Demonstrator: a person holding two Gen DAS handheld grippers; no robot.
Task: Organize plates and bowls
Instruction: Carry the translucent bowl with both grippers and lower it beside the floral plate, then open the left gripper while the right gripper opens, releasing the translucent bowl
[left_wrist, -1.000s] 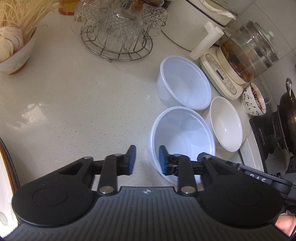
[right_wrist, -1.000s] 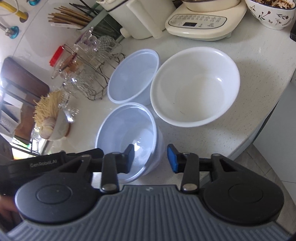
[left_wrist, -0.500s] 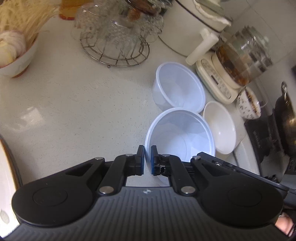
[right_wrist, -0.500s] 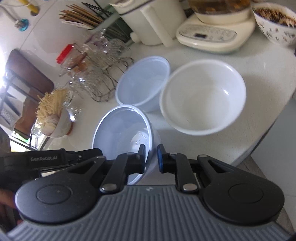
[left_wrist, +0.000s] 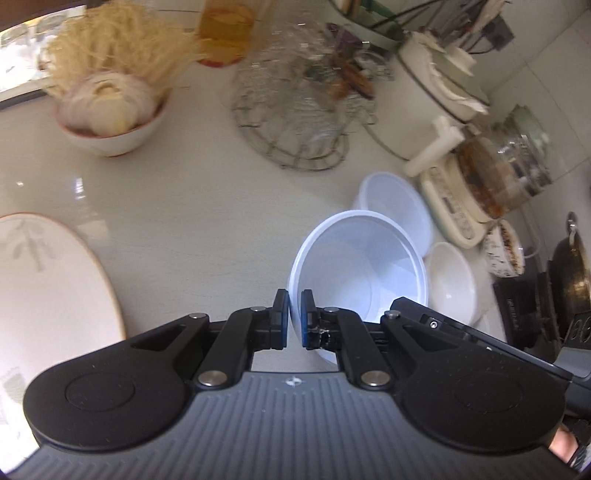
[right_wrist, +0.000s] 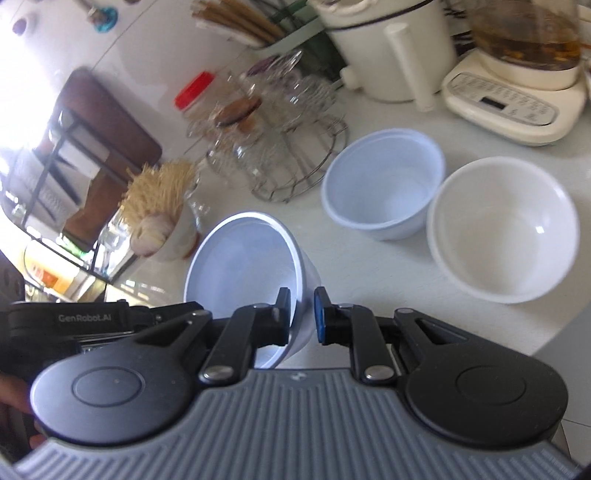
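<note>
Now, step: both tongs carry one translucent plastic bowl (left_wrist: 360, 266) tilted above the desk (left_wrist: 177, 192).
Left tongs (left_wrist: 294, 320): clenched on the bowl's near rim.
Right tongs (right_wrist: 302, 316): clenched on its side wall.
Place: near the desk's front edge, short of the second plastic bowl (right_wrist: 384, 184) and white bowl (right_wrist: 502, 229).
Next: probably level it over the second plastic bowl and nest it.
</note>
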